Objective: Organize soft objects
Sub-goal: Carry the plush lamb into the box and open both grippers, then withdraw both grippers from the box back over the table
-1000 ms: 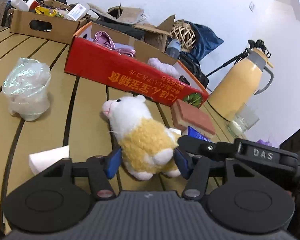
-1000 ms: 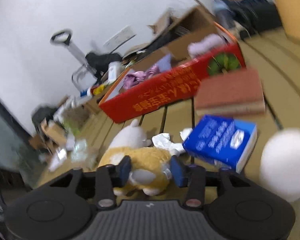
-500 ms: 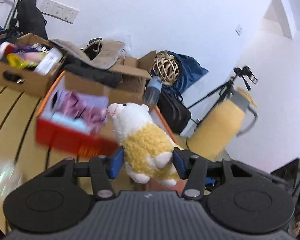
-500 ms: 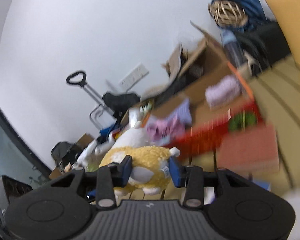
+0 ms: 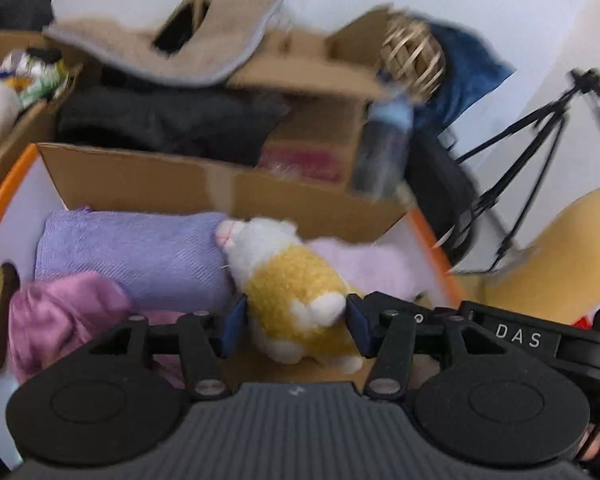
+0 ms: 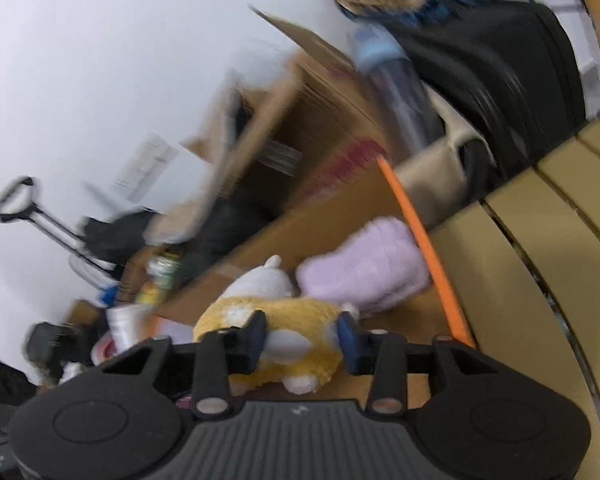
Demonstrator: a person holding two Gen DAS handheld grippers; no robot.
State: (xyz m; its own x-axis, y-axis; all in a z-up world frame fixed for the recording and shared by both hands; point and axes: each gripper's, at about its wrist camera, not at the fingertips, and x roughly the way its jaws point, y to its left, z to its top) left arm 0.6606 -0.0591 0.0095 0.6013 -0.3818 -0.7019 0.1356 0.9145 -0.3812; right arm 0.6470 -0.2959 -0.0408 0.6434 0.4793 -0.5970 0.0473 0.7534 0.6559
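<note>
A white and yellow plush alpaca [image 5: 292, 296] is held by both grippers over the inside of the open red cardboard box [image 5: 140, 184]. My left gripper [image 5: 296, 326] is shut on its body. My right gripper [image 6: 302, 340] is shut on its rear [image 6: 276, 320]. In the box lie a folded lilac towel [image 5: 132, 256], a pink satin cloth [image 5: 60, 316] and a fluffy pale purple toy [image 5: 372, 264], which also shows in the right wrist view [image 6: 368, 268]. The box's orange edge [image 6: 424, 248] runs beside the alpaca.
Behind the red box stand more cardboard boxes [image 5: 308, 92] with dark clothes [image 5: 168, 120], a grey bottle [image 5: 384, 148], a wicker ball [image 5: 412, 56] and a blue bag. A tripod [image 5: 532, 148] and a yellow jug [image 5: 560, 264] are at right. The slatted wooden table [image 6: 540, 232] lies right of the box.
Both grippers lifted the alpaca off the table and carried it forward over the red box; it now hangs low inside the box between the towel and the purple toy.
</note>
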